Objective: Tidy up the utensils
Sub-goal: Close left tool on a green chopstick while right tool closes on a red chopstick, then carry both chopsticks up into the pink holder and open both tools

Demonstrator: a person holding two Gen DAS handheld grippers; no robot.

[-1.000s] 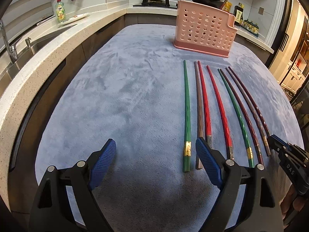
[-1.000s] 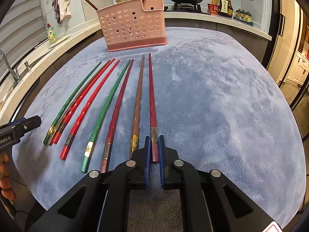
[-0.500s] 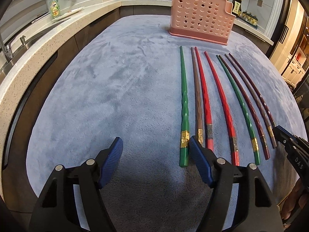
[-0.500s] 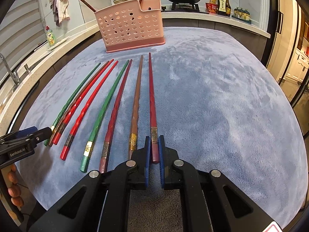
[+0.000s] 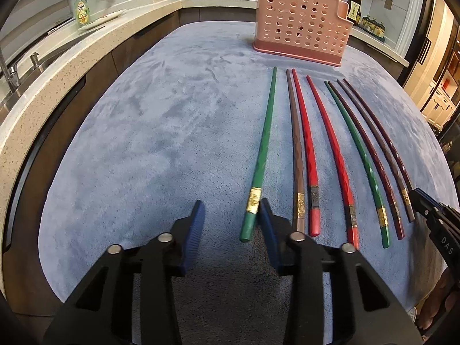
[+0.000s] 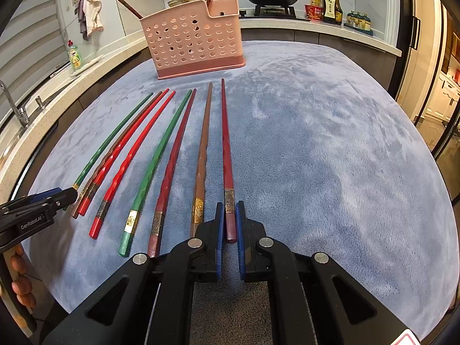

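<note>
Left wrist view: the left gripper (image 5: pixel 230 224) has just been closing, and its blue-padded jaws now stand partly spread with the thick near end of a long green chopstick with a gold band (image 5: pixel 260 166) between them. That end lies against the right pad while the left pad stands clear of it, so nothing is pinched. To the right of this chopstick, flat on the table covered in blue-grey plush cloth (image 5: pixel 161 132), lie a brown chopstick (image 5: pixel 296 149), two bright red chopsticks (image 5: pixel 306 143), a second green chopstick (image 5: pixel 359 155) and three dark ones at the far right, all roughly parallel with their thin tips pointing away. Beyond the tips stands a pink perforated plastic utensil basket (image 5: pixel 302 37).

In the right wrist view, the right gripper (image 6: pixel 230 224) has its jaws pressed together on the thick near end of a dark red chopstick with a bronze band (image 6: pixel 225 149), the rightmost of the row; the rest of this chopstick lies along the cloth. The left gripper's tip shows at the left edge by the leftmost chopsticks, with fingers (image 6: pixel 20 273) of the person's hand below it. Two chopsticks already stand slanted in the pink basket (image 6: pixel 195 40). A green dish-soap bottle (image 6: pixel 75 54) stands on the counter at the far left.
</note>
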